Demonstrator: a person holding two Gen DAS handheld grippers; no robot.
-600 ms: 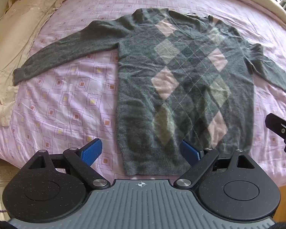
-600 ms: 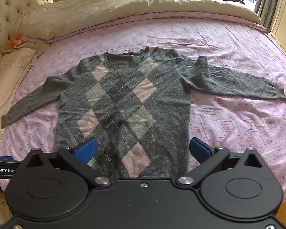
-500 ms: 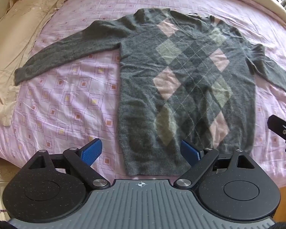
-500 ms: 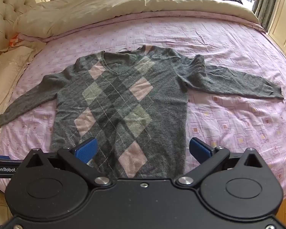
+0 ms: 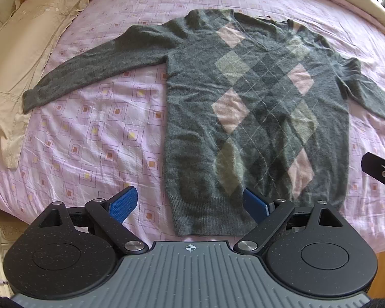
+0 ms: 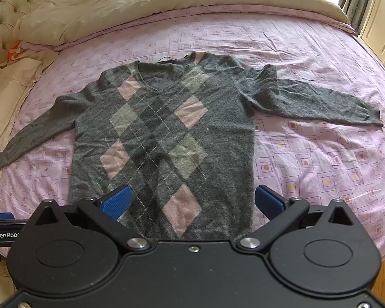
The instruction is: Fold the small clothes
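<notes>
Plainly, in the left wrist view no fold has begun: the grey knitted sweater with pink and pale-green argyle diamonds lies flat, face up, sleeves spread, on the pink square-patterned bed sheet, while the left claw hangs spread and empty above the hem's left corner; the right sleeve runs out of frame. In the right wrist view the right claw is likewise spread and empty over the hem, whose edge hides behind its body.

Grey argyle sweater, flat, front up (pink diamonds), sleeves outspread
</notes>
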